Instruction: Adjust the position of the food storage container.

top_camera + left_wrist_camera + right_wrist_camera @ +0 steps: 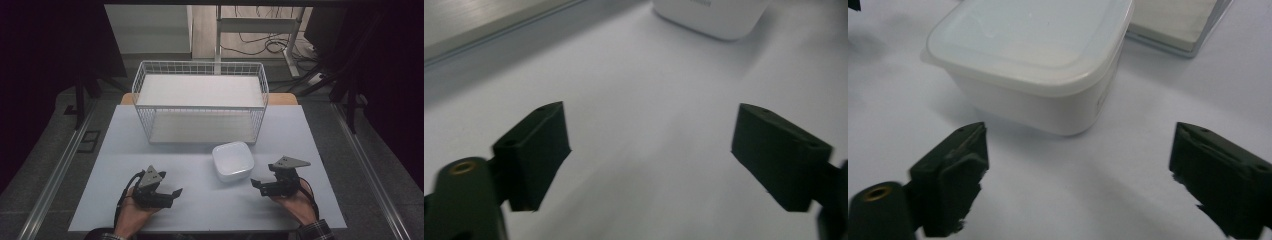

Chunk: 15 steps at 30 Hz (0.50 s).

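hovering | both tools released | lidded tub [233, 160] between left tool [176, 192], right tool [256, 183]

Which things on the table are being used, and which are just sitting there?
In use:
- white lidded plastic box
- left gripper, jaws open
- right gripper, jaws open, nearest the box

Just sitting there:
- white wire basket shelf
- pale grey table
- cables on the floor
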Motion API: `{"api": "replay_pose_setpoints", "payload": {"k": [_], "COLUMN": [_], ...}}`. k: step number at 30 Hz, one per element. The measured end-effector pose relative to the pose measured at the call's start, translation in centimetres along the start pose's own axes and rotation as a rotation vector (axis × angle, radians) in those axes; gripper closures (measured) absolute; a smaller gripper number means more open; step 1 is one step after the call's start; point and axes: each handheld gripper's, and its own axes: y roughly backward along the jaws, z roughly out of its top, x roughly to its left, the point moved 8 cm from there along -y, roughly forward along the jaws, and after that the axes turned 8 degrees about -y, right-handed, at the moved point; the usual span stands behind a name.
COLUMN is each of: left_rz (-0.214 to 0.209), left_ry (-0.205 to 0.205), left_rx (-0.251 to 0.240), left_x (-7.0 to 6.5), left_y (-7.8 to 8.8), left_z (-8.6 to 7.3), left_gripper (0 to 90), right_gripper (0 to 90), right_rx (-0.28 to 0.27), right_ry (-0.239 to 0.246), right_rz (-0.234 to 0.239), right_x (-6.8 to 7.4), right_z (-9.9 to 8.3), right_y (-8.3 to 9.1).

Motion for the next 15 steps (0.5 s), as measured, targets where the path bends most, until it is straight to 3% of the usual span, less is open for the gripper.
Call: {"api": "replay_pose_setpoints", "payload": {"k": [1,2,3,4,5,7,15], "left_rz": [0.0,-0.021,-0.021,-0.028,-0.029,-0.037,-0.038], "left_ry": [0.0,0.01,0.01,0.011,0.013,0.035,-0.011], "left_rx": [0.0,-0.025,-0.025,-0.033,-0.04,-0.05,-0.031], "left_x": [0.0,0.0,0.0,0.0,0.1,0.3,0.1], "left_y": [0.0,-0.2,-0.2,-0.2,-0.3,-0.8,-2.8], "left_z": [0.0,0.6,0.6,0.8,1.0,1.5,2.9], "left_gripper": [23.8,26.5,29.9,34.1,34.1,41.4,61.5], "right_gripper": [14.8,22.0,22.0,29.5,29.5,39.0,63.8], "right_rx": [0.0,-0.012,-0.012,-0.02,-0.02,-0.032,-0.053], "right_ry": [0.0,-0.008,-0.008,-0.007,-0.007,0.001,0.013], "right_rz": [0.0,-0.004,-0.004,-0.013,-0.013,-0.029,-0.06], "right_x": [0.0,-0.2,-0.2,-0.4,-0.4,-0.8,-2.1], "right_z": [0.0,0.4,0.4,0.9,0.9,1.5,3.4], "right_y": [0.0,0.0,0.0,0.0,0.0,0.2,-0.6]}}
